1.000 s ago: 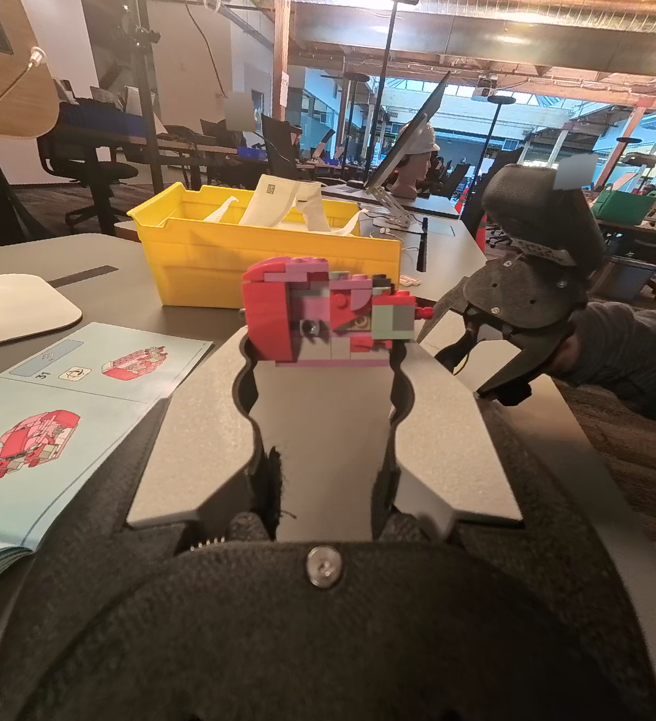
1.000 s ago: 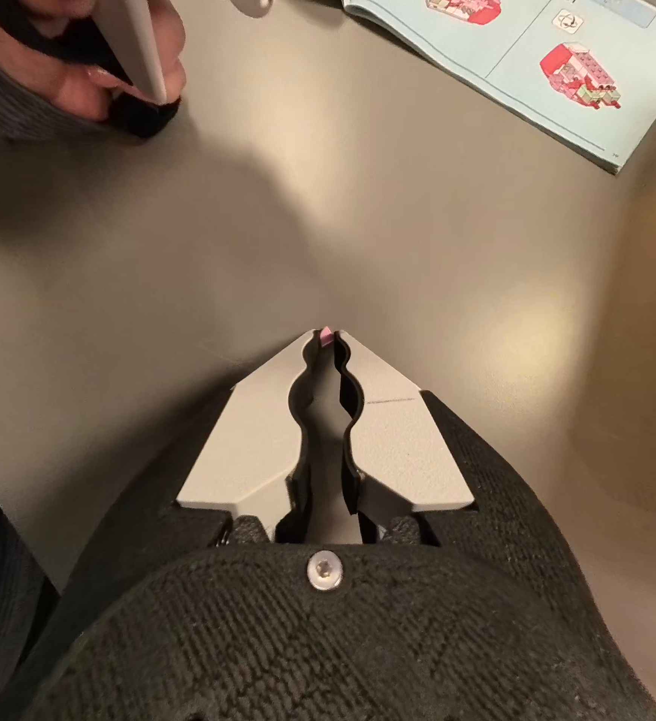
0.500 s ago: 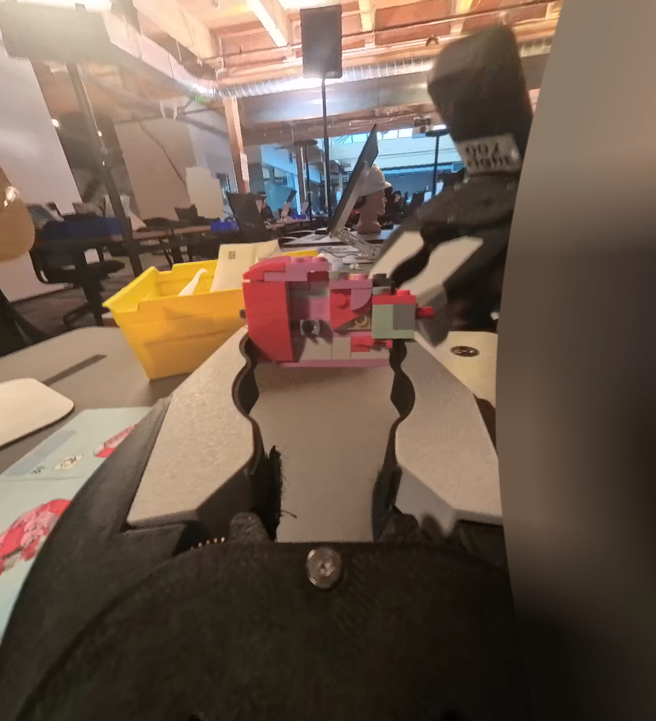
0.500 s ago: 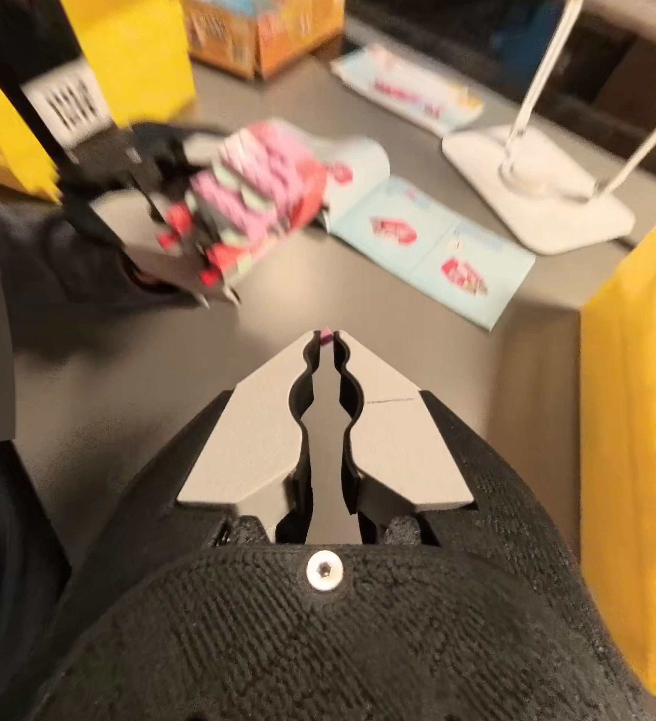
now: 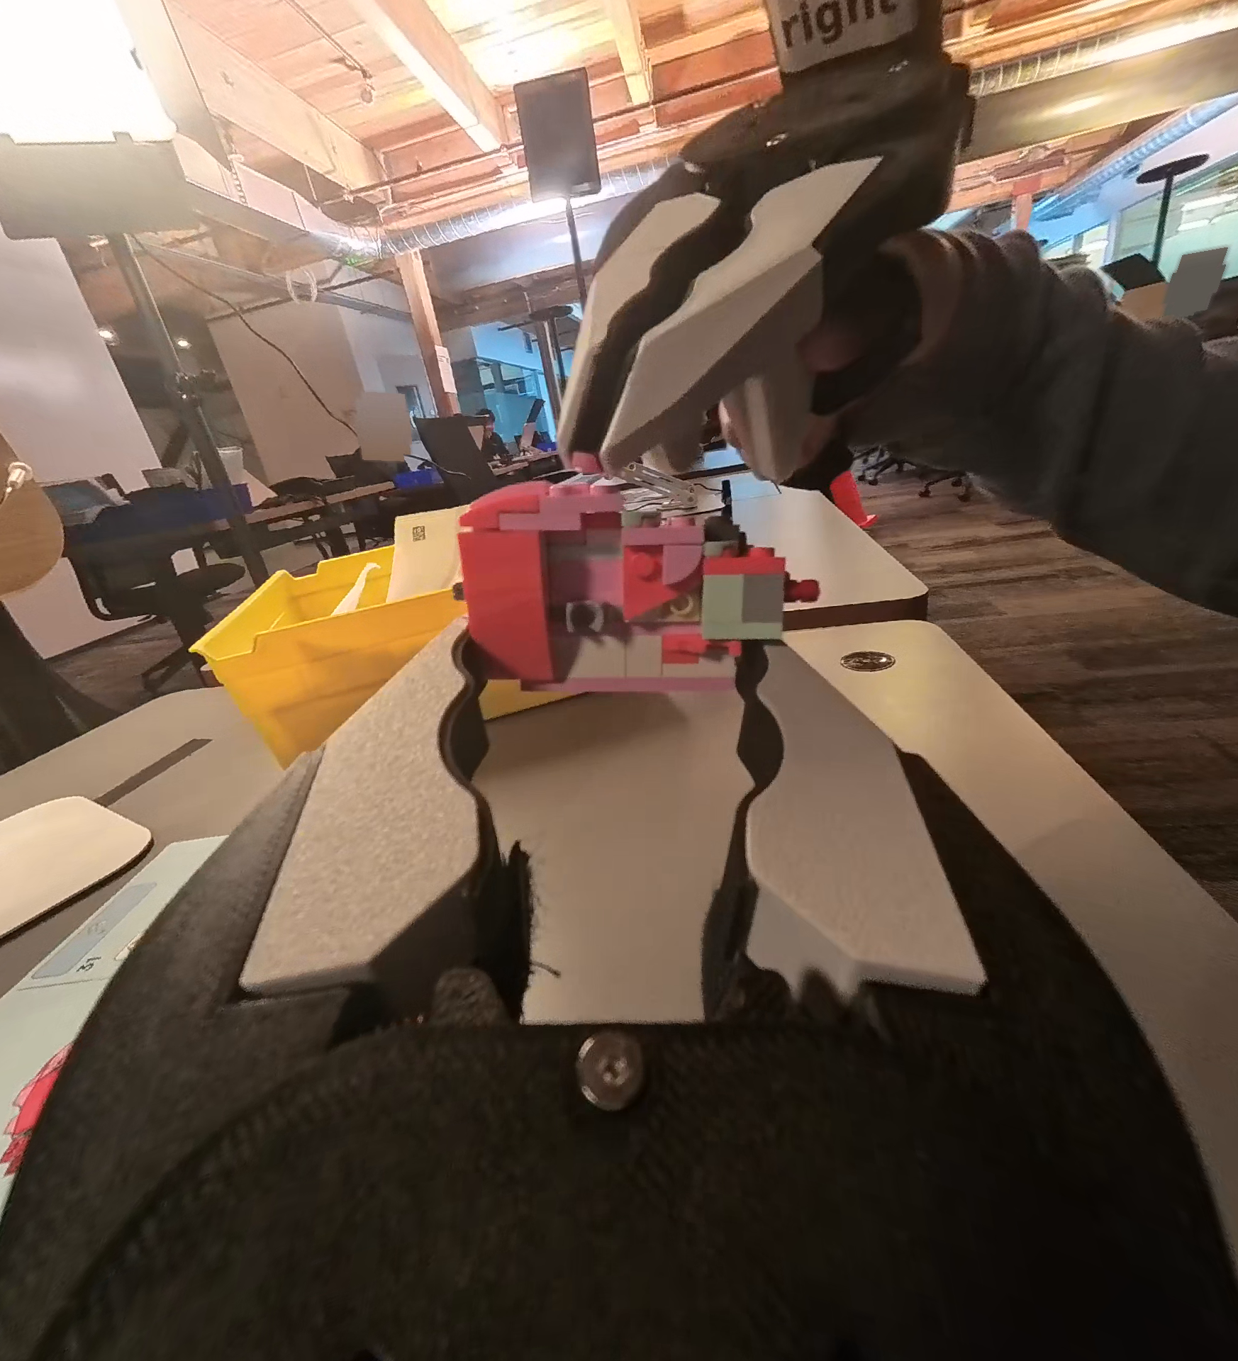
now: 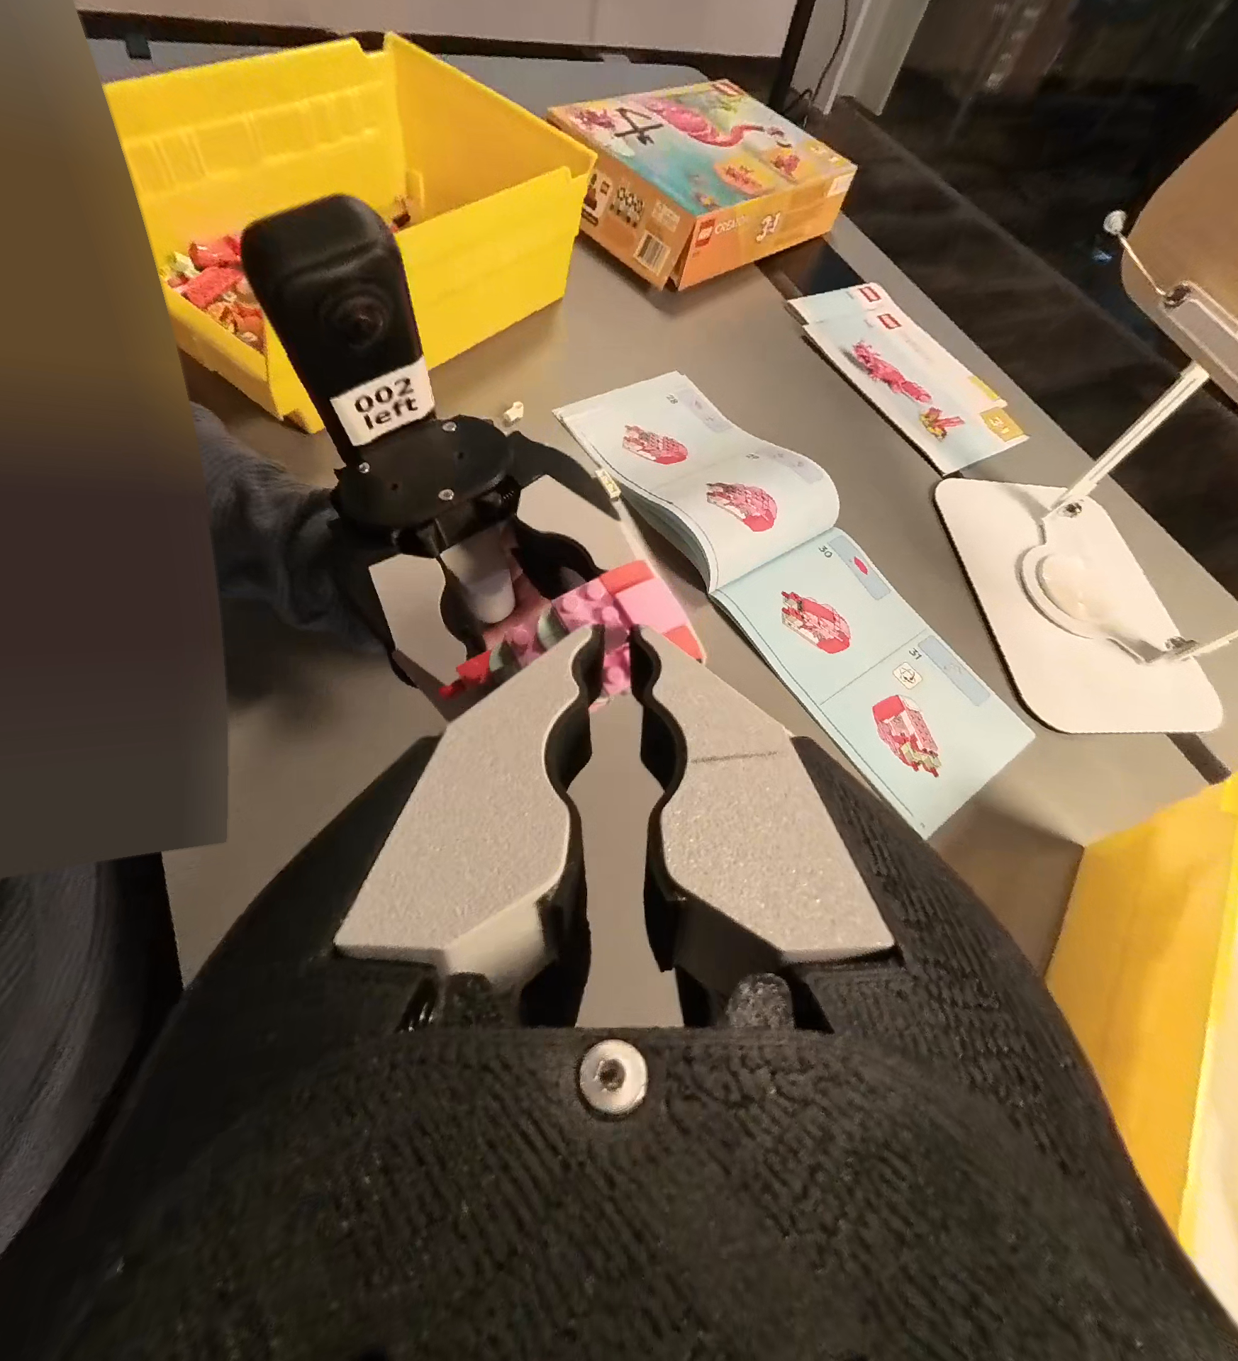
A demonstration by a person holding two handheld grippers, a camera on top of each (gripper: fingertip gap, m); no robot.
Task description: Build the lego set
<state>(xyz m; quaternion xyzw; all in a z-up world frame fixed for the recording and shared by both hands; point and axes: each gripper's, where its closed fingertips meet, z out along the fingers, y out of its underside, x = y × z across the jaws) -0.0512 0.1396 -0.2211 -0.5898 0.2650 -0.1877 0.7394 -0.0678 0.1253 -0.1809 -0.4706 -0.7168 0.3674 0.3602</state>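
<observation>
While the left gripper (image 5: 612,663) clamps the red and pink brick model (image 5: 623,589), the right gripper (image 5: 590,460) pinches a small pink piece (image 5: 585,461) just above its top.

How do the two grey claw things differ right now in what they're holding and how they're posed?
The left gripper is spread wide, clamped on a big red and pink brick model; the right gripper is nearly closed, pinching a tiny pink piece. The left one points level, while the right one angles down onto the model's top. Both have grey fingers on black bodies.
</observation>
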